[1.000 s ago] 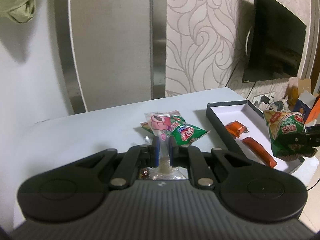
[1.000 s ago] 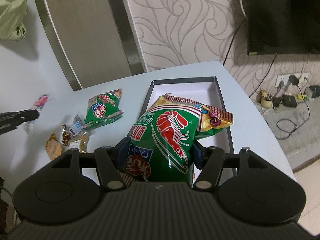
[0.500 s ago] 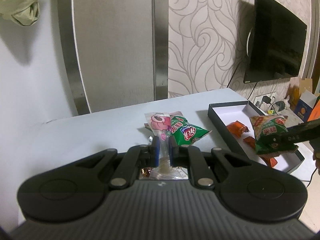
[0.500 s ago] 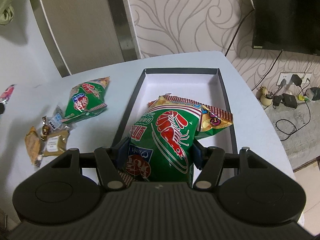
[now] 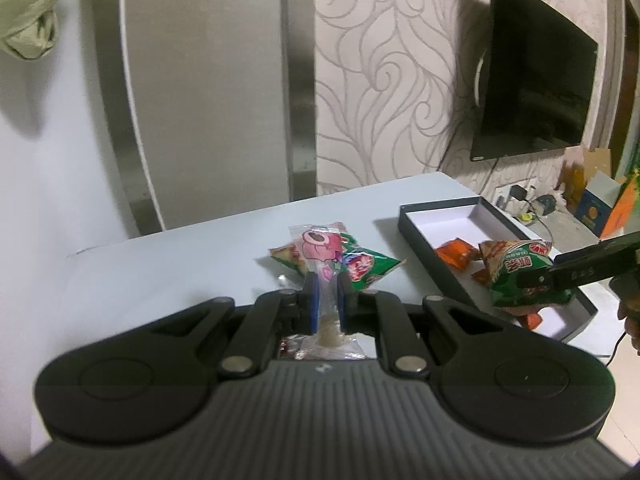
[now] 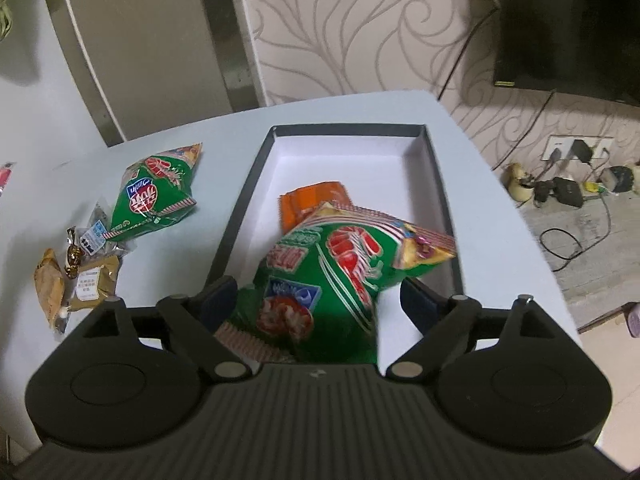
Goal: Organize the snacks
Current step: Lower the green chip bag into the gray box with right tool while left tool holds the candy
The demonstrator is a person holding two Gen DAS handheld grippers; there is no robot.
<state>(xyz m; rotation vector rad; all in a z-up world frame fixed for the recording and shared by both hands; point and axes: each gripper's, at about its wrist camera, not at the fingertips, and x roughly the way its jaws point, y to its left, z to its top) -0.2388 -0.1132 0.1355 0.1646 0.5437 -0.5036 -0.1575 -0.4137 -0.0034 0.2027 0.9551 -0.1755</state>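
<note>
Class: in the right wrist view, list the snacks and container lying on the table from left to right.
Tan wrapped pastry → brown square packet → green prawn-cracker bag lying on the table → dark-rimmed white-lined box.

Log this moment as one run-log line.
left claw: shut on pink packet | right claw: opening, green bag released over box

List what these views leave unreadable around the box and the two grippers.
- Green shrimp-chip bag, right wrist view: motion-blurred; whether it rests on the box floor is hidden.
- Orange packets, left wrist view: partly covered by that bag.
- Pink-print packet: its lower end hidden behind the left gripper.
</note>
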